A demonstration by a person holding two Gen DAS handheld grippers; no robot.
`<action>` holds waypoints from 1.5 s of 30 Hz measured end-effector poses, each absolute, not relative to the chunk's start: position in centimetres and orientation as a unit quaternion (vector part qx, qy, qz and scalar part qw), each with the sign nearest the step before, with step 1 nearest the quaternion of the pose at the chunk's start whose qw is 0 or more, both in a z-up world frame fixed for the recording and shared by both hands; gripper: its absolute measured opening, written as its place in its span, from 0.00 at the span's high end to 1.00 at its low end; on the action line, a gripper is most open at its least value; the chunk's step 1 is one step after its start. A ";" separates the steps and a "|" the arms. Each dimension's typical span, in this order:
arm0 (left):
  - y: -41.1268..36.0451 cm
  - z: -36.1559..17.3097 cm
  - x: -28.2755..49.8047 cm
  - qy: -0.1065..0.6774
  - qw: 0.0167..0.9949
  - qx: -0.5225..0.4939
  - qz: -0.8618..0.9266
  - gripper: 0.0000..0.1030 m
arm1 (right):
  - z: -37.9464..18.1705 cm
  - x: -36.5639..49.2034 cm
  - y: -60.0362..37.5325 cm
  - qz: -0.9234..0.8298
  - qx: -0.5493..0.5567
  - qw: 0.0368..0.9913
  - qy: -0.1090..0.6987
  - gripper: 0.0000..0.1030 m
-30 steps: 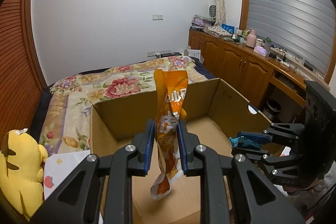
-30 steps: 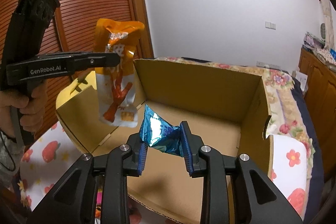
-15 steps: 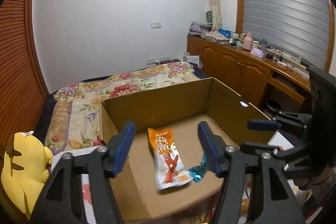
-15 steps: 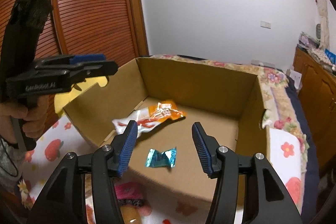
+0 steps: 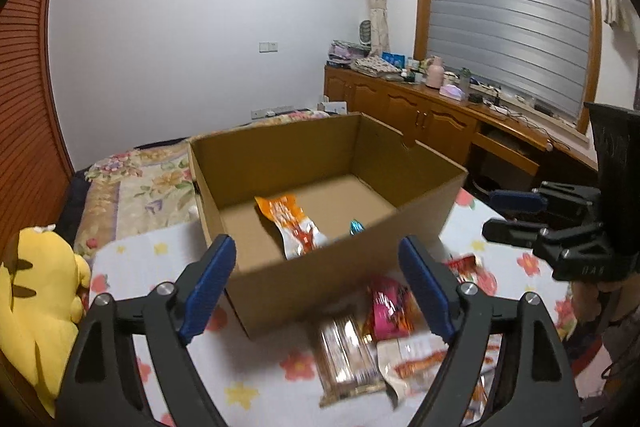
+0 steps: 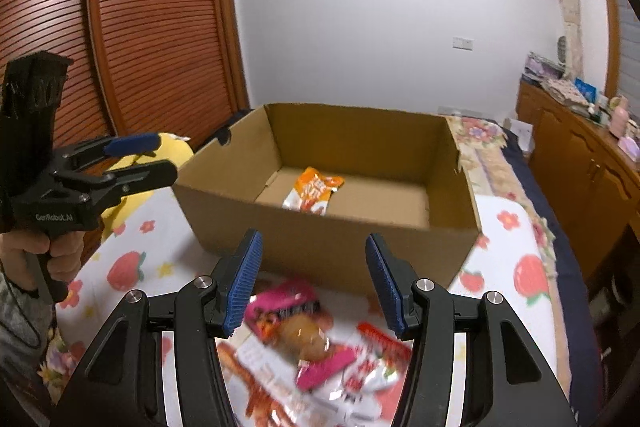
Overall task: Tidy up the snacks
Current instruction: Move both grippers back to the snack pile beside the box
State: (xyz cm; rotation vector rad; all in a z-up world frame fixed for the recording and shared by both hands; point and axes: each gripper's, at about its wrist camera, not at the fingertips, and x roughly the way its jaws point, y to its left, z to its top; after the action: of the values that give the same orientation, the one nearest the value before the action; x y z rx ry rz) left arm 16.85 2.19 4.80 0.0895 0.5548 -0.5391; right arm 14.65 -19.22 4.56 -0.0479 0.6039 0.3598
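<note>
An open cardboard box (image 5: pixel 340 263) (image 6: pixel 332 247) stands on a fruit-print cloth. Inside lie an orange snack bag (image 5: pixel 294 223) (image 6: pixel 314 193) and a small blue foil packet (image 5: pixel 357 227). A loose pile of snacks lies in front of the box: a pink bag (image 5: pixel 390 309) (image 6: pixel 298 319), a clear-wrapped bar (image 5: pixel 346 355) and red-and-white packets (image 6: pixel 372 359). My left gripper (image 5: pixel 318 283) is open and empty, above the box's near wall. My right gripper (image 6: pixel 314 283) is open and empty, above the pile. Each gripper shows in the other's view, the right one (image 5: pixel 516 211) and the left one (image 6: pixel 140 159).
A yellow plush toy (image 5: pixel 36 303) sits at the left of the cloth. A floral bedspread (image 5: pixel 140 183) lies behind the box. A wooden cabinet (image 5: pixel 420 115) with clutter runs along the right wall. A slatted wooden door (image 6: pixel 140 27) stands at the left.
Both grippers opened and dropped the orange bag and the blue packet into the box. Both have since pulled back towards me and lowered over the snack pile.
</note>
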 end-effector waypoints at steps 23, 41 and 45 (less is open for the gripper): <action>1.6 -2.2 11.9 0.339 0.903 0.047 -0.259 0.17 | -4.9 9.4 -16.9 0.212 -0.051 0.900 0.378 0.35; 0.8 -5.7 13.0 0.379 0.895 0.060 -0.226 0.06 | -6.9 10.7 -17.3 0.215 -0.076 0.884 0.408 0.26; 0.7 -5.8 13.1 0.377 0.895 0.064 -0.230 0.06 | -7.1 11.0 -17.3 0.219 -0.085 0.880 0.413 0.26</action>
State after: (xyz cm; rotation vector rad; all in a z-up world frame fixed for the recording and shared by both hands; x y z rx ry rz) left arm 13.13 0.67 -5.84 0.1318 0.7808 -0.4768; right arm 11.01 -17.30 -7.06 -0.1775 0.8610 0.4564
